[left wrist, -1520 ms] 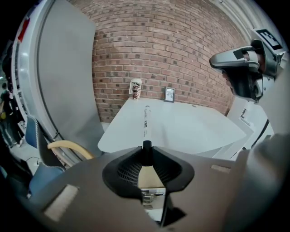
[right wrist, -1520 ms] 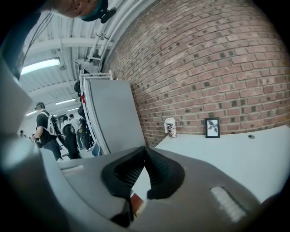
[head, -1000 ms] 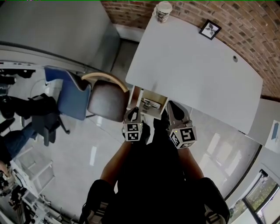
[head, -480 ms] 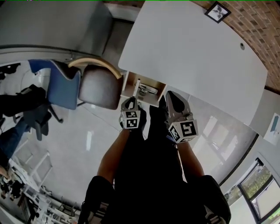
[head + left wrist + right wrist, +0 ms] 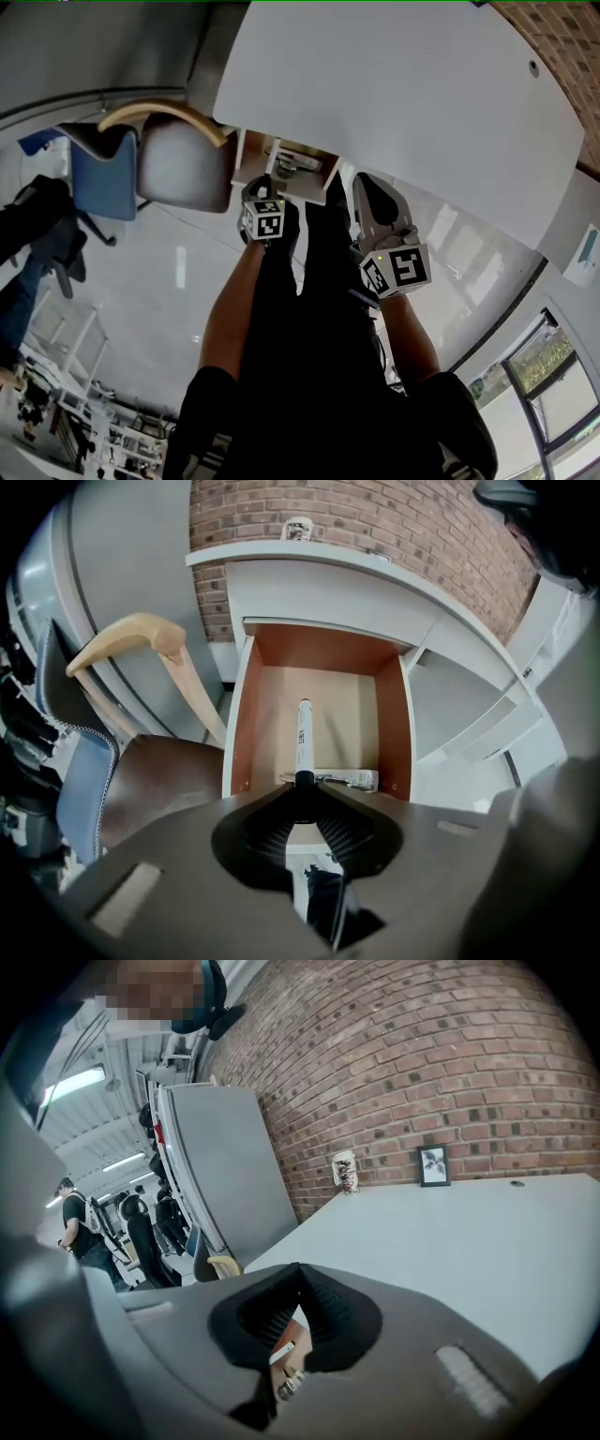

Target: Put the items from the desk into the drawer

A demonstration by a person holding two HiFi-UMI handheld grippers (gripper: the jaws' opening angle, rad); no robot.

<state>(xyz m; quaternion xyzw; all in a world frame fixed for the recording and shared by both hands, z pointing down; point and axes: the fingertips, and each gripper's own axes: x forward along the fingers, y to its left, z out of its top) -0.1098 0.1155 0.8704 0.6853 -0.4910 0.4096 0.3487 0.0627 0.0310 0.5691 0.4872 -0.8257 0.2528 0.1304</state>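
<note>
The drawer (image 5: 239, 726) under the white desk (image 5: 403, 94) stands pulled out. My left gripper (image 5: 302, 786) is shut on the black end of a white marker (image 5: 304, 733), which points into the drawer and throws a faint shadow on its floor. A metal stapler (image 5: 343, 779) lies crosswise at the drawer's near end, also in the head view as stapler (image 5: 298, 165). In the head view the left gripper (image 5: 265, 187) hangs just before the drawer's front (image 5: 246, 159). My right gripper (image 5: 367, 187) is shut and empty beside the drawer, level with the desk top (image 5: 450, 1241).
A brown chair with a curved wooden back (image 5: 141, 639) stands left of the drawer, a blue chair (image 5: 98, 178) beyond it. A paper cup (image 5: 346, 1172) and a small picture frame (image 5: 433, 1164) stand at the desk's far edge by the brick wall. People stand far left (image 5: 75, 1213).
My left gripper has moved forward up to the drawer's front. The right gripper has stayed beside it, and the head view has tipped down so the desk's far edge left the picture.
</note>
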